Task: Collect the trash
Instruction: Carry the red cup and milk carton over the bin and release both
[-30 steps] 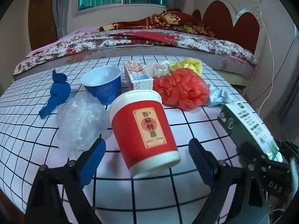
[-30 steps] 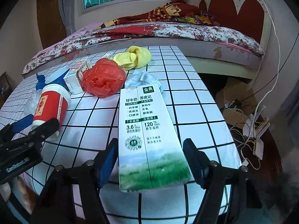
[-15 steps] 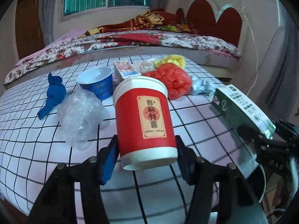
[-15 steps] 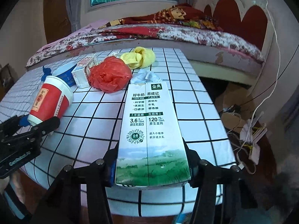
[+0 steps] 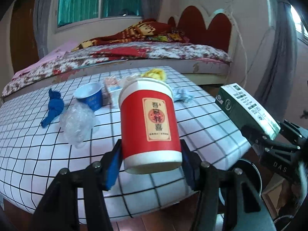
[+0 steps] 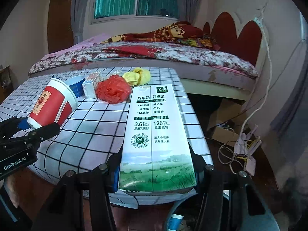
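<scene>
Status: two items lifted clear of the grid-patterned table, none seen deposited yet.

Left gripper: jaws part-way closed, having just closed in, blue pads pressed against both sides of the red paper cup. Cup held base-first toward the camera, raised above the near table edge.

Right gripper: jaws likewise part-way closed after just closing, clamped on the lower end of the milk carton. Carton held lengthwise, top pointing away, over the near right corner of the table.

Below the right gripper: rim of a dark round container on the floor, likely the bin; contents mostly hidden.

Remaining on the table:
- blue bag, far left
- clear crumpled plastic, near it
- blue cup
- small carton
- red bag
- yellow bag, far side
- pale crumpled wrapper, right

Judgement: early stage; first pair in hand, drop-off pending, seven items left.
</scene>
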A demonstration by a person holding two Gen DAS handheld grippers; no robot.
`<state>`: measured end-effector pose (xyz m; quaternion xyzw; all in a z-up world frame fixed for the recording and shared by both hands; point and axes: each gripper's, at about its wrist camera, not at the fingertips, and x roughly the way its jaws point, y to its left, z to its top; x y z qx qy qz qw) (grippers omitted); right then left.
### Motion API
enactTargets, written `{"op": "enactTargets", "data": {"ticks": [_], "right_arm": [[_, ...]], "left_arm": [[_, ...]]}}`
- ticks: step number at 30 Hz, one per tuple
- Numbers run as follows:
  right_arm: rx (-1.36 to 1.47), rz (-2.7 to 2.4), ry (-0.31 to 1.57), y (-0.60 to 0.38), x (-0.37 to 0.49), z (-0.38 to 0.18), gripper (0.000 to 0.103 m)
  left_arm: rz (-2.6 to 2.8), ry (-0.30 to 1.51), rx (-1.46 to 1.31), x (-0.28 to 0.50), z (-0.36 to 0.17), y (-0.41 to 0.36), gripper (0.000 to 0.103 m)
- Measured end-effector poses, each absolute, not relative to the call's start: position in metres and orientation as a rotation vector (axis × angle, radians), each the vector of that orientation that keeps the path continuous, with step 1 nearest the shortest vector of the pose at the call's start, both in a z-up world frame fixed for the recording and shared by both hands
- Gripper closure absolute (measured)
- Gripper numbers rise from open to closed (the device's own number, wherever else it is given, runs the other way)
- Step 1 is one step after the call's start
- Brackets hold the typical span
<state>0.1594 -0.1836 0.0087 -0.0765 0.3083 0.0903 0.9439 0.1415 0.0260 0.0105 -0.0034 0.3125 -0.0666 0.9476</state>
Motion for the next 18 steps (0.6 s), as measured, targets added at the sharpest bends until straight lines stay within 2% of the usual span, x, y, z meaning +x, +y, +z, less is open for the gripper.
{"op": "enactTargets", "data": {"ticks": [18], "right_arm": [[-0.05,0.029,0.635,-0.286,0.105,0.0,0.046]], "left_arm": [[-0.359,0.614,0.099,0.108,0.015,-0.063,0.047]]}}
